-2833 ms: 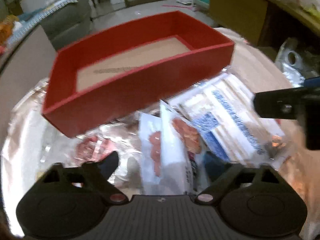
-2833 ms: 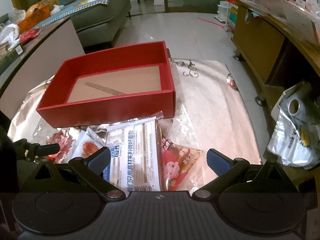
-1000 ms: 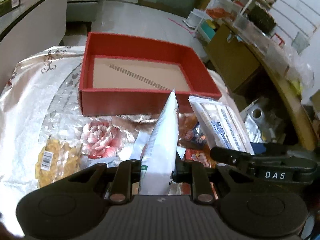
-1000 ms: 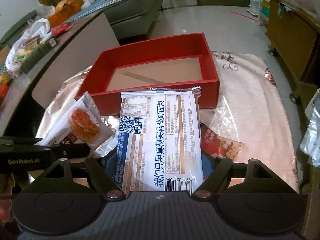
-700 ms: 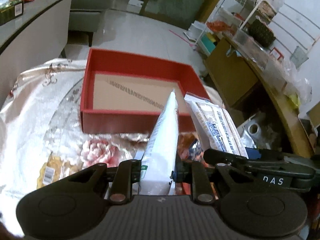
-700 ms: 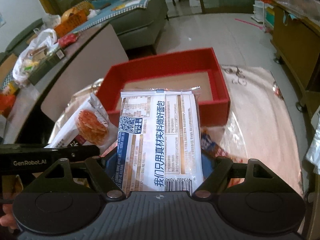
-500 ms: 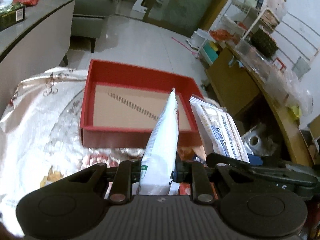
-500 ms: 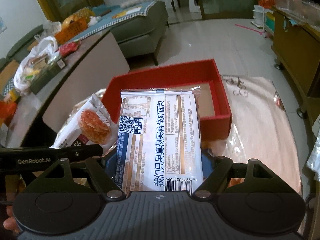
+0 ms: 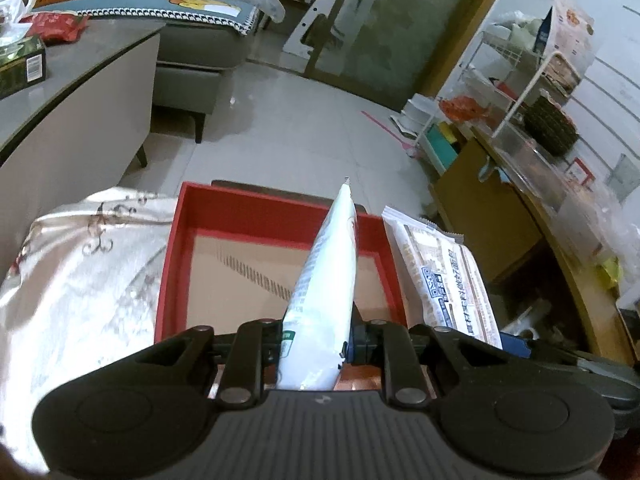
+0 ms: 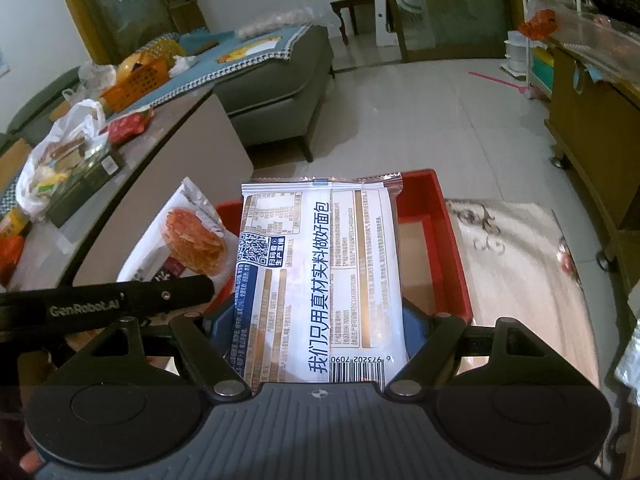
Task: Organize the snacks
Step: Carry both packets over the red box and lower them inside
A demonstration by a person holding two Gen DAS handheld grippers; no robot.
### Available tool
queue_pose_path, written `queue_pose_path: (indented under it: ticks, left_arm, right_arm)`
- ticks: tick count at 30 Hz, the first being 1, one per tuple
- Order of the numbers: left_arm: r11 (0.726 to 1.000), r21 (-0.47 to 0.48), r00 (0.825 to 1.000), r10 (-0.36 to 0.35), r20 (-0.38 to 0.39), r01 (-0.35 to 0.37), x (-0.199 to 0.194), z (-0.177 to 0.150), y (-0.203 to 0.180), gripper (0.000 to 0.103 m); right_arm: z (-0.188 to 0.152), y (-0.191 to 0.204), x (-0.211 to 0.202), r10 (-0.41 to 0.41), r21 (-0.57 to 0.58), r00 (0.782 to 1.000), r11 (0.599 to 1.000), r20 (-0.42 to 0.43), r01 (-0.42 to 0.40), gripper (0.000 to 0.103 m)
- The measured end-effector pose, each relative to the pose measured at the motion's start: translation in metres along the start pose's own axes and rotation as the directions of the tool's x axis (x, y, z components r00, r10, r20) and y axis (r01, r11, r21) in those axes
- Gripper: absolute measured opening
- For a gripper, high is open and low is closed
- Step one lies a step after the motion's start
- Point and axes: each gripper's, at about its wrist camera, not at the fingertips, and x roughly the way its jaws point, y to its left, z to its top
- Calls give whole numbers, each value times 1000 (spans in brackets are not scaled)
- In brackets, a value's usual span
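- I am working over a low table draped in a shiny patterned cloth, in a living room with a grey sofa and a tiled floor behind it
- My left gripper is pinching a white cracker packet edge-on between its fingers, so the packet is sticking out ahead of the camera; the right wrist view is showing its printed face with the round orange cracker
- My right gripper is clamping a blue-and-white bread packet flat, label and barcode facing the camera
- Both packets are hanging in the air above the near side of the red box, side by side, the bread packet to the right of the cracker one
- The box is sitting on the cloth straight ahead of both grippers, and the part of its brown cardboard floor I am seeing is bare; the packets are hiding the rest
- Judging progress: nothing visible is lying in the box yet, so I am reckoning the sorting is at its start, with the first two snacks picked up and neither one put down
- Left to do, as I am reading it: lowering these two inside the red walls, letting go, then fetching whatever snacks are remaining on the table, which neither view is showing me now
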Motion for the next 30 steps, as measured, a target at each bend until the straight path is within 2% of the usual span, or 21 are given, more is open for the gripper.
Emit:
queue_pose_path:
  ticks: [12, 30]
  left_arm:
    - [995, 25, 995, 97, 22, -98, 46, 21, 5, 15]
    - [976, 74, 977, 208, -34, -205, 103, 19, 11, 15]
  right_arm:
    - [24, -7, 52, -31, 13, 999, 999, -23, 32, 82]
    - [25, -19, 107, -103, -27, 990, 995, -95, 100, 82]
